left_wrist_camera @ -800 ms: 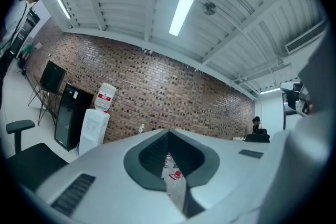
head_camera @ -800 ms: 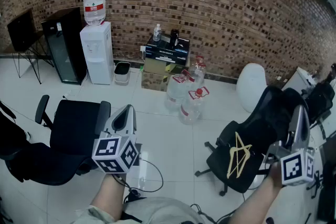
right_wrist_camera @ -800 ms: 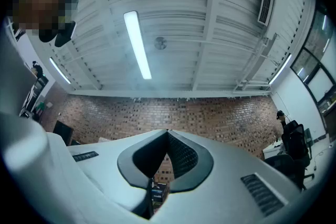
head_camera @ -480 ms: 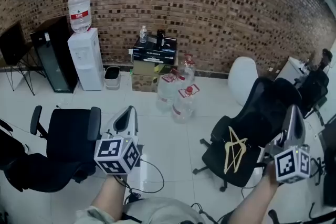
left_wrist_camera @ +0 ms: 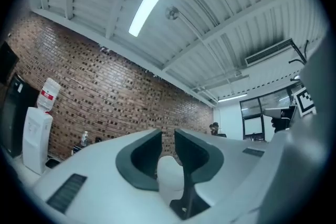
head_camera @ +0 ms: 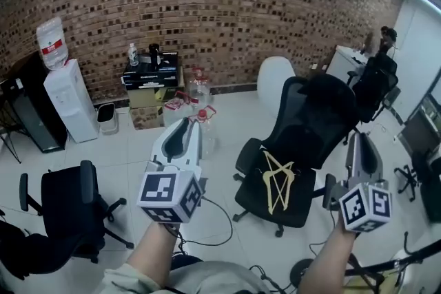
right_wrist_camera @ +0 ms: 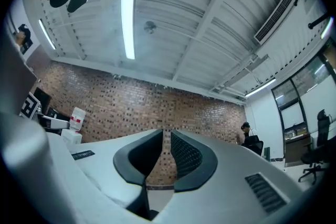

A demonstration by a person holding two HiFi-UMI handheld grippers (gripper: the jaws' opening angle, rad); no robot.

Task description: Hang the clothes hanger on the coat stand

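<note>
Wooden hanger (head_camera: pixel 278 180) lies on black office chair (head_camera: pixel 311 126)

The head camera is looking steeply down over the person's arms, catching the left gripper (head_camera: pixel 185 138) and right gripper (head_camera: pixel 360 148) close up, with the brick wall (head_camera: pixel 207 3) far off. Each gripper camera is riding just behind its own jaws, tilting up toward the ceiling (left_wrist_camera: pixel 210 18). All three are sharing that wall and the water dispenser (head_camera: pixel 65 103).

No readable text. Water bottle (head_camera: pixel 52 38) on dispenser (head_camera: pixel 69 103): red label, print too small to read. Black box (head_camera: pixel 150 76) by brick wall (head_camera: pixel 241 10): any print illegible.
</note>
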